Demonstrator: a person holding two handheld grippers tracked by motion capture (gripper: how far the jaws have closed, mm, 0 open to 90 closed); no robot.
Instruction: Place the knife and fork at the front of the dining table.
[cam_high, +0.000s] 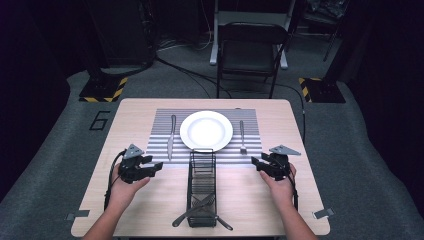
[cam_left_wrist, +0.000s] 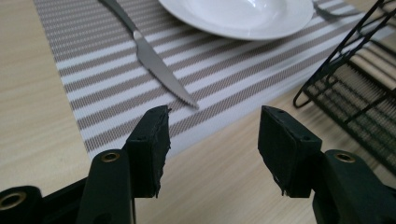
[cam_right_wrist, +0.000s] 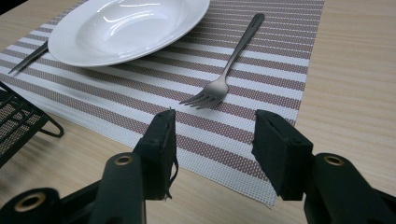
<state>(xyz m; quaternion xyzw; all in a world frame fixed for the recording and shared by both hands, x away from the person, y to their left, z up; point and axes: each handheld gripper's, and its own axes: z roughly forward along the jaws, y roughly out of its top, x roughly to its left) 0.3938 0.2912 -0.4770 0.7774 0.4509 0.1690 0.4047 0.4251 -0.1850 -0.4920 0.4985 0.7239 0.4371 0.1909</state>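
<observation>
A white plate (cam_high: 206, 130) sits in the middle of a striped placemat (cam_high: 162, 117). A knife (cam_high: 171, 136) lies left of the plate and a fork (cam_high: 242, 136) lies right of it. My left gripper (cam_high: 157, 166) hovers near the mat's front left corner, open, with nothing between its jaws. In the left gripper view the gripper (cam_left_wrist: 212, 140) points at the knife (cam_left_wrist: 149, 58), whose tip lies just ahead. My right gripper (cam_high: 255, 162) is open at the mat's front right corner. The right gripper view has that gripper (cam_right_wrist: 212, 137) just short of the fork (cam_right_wrist: 224, 77).
A black wire basket (cam_high: 202, 187) stands at the front middle of the table, with a knife and a fork (cam_high: 200, 207) lying across its near end. A folding chair (cam_high: 250, 52) stands beyond the table's far edge. The wooden table (cam_high: 125, 125) has bare room on both sides.
</observation>
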